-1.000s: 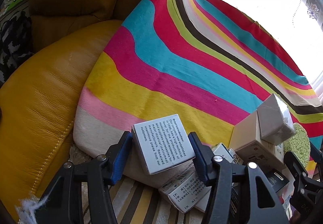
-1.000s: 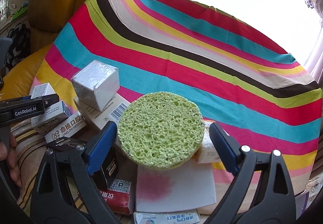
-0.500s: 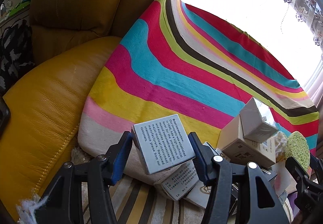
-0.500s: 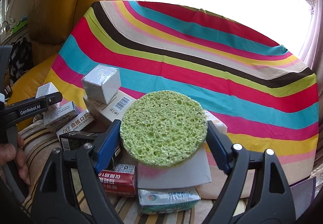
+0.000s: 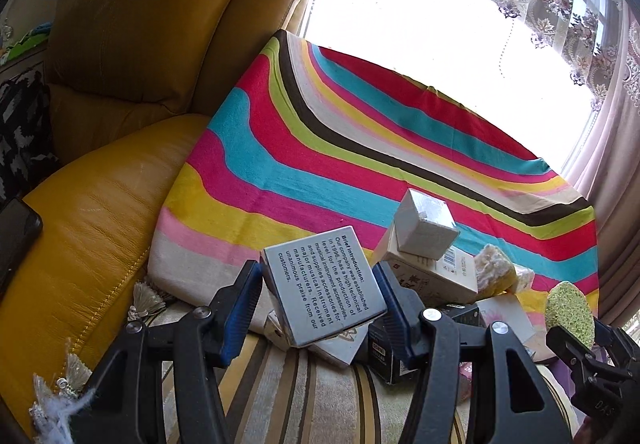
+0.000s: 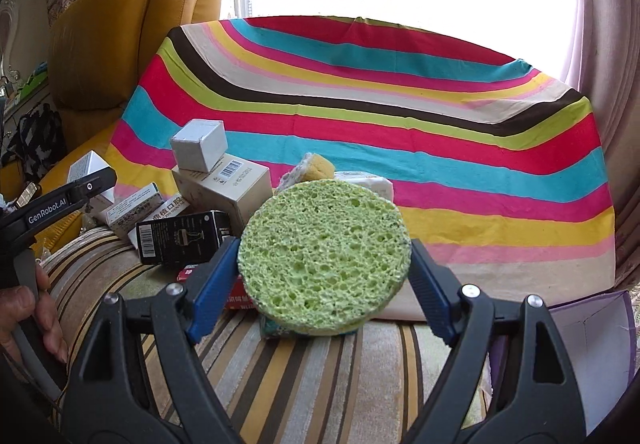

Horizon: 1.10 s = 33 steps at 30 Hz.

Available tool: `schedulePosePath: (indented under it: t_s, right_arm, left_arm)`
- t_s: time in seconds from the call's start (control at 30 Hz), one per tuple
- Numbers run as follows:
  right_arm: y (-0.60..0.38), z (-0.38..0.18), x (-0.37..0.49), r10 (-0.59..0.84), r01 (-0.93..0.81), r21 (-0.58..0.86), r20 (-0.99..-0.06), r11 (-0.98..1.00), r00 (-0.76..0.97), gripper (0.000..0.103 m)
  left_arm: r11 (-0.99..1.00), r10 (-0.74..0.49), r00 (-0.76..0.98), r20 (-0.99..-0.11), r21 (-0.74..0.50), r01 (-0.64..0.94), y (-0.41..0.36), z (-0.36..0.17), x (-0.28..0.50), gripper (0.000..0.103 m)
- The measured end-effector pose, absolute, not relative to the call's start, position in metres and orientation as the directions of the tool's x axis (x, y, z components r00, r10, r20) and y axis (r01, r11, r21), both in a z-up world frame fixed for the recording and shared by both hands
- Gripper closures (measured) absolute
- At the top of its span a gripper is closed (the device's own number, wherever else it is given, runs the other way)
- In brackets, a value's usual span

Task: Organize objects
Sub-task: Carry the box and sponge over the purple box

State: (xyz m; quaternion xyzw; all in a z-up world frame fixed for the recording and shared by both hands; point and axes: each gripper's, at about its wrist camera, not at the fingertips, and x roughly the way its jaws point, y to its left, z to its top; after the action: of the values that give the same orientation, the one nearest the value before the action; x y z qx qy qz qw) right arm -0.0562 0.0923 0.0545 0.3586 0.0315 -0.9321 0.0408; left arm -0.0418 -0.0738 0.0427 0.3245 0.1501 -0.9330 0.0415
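My left gripper (image 5: 320, 292) is shut on a small grey box (image 5: 324, 284) printed with black text, held above the striped seat cover. My right gripper (image 6: 324, 264) is shut on a round green sponge (image 6: 324, 256), which also shows edge-on in the left wrist view as the green sponge (image 5: 570, 312). Behind both lies a pile of small boxes: a silver cube (image 6: 199, 145) on a beige carton (image 6: 228, 186), a black box (image 6: 182, 236), and a yellow sponge (image 6: 312, 168). The left gripper (image 6: 68, 200) appears at the left of the right wrist view.
A rainbow-striped cushion (image 5: 360, 148) leans behind the pile. A yellow leather sofa (image 5: 92, 196) runs to the left, with a dark phone (image 5: 16, 232) on it. A purple-white bag (image 6: 592, 348) stands at the right. A person's hand (image 6: 24, 312) holds the left gripper's handle.
Both grippers have pulled back and up from the pile with their loads, the grey box and the green sponge. The pile and cushion now look farther away.
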Motion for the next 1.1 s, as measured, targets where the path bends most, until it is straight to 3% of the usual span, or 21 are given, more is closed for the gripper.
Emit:
schedulePosePath:
  t_s: [0.33,0.6,1.1]
  right_arm:
    - [0.127,0.053,-0.015,-0.029,0.019,0.022,-0.681,-1.0,-0.731,0.019]
    - [0.154,0.053,0.014,-0.005,-0.041,0.051,-0.683,-0.998,-0.731,0.019]
    - [0.215,0.052,0.063,0.061,-0.169,0.093,-0.683,-0.981,-0.728,0.019]
  left_arm:
    - [-0.979,0.117,-0.81,-0.575,-0.204,0.003,-0.02,0.057,-0.009,0.045]
    - [-0.958,0.287,-0.781,-0.555,-0.165,-0.234,0.034,0.064,0.009,0.045]
    - [-0.838,0.496,-0.619,-0.609,-0.148,-0.526,0.113,0.059,0.018,0.045]
